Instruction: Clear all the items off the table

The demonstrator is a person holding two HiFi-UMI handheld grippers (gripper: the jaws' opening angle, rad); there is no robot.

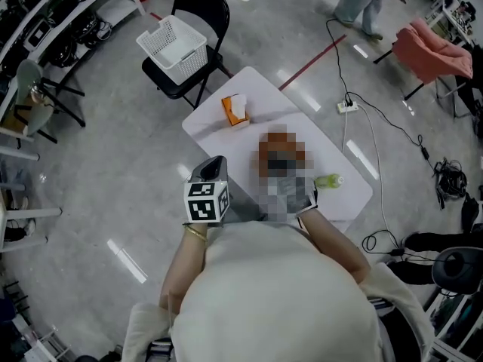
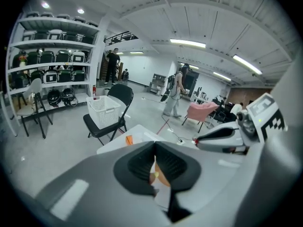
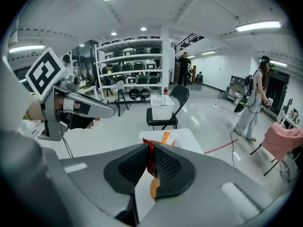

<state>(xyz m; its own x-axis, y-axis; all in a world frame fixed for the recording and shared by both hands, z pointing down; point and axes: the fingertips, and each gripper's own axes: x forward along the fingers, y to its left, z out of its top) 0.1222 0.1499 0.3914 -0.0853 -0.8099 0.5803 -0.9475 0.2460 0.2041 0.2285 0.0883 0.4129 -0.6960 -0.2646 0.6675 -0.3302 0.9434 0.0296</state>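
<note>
At the near side of the table (image 1: pixel 264 96), gripped in the right gripper (image 3: pixel 151 151): a red packet (image 3: pixel 148 148), crimped edge pinched between pads set narrow, barely a film's thickness apart. Below those pads, orange and white glimpsed through the gap. Just to the left, the left gripper (image 2: pixel 155 148), pads pressed fully together. In the slit beneath them, a sliver of orange and white, with no telling whether pinched there or merely seen past. Both grippers side by side, tilted downward and aimed across the table toward a chair (image 1: pixel 204 6) just beyond the far corner, with a white basket (image 1: pixel 173 45) on its seat. In the head view, the left gripper's marker cube (image 1: pixel 207 200) at the table's near-left edge, a hand right behind it. In that same view, right gripper and packet lost under a blurred patch. Lying on the tabletop: an orange carton (image 1: pixel 235 110) toward the far-left side, and a green bottle (image 1: pixel 329 180) on its side near the right edge, well apart from the carton.
</note>
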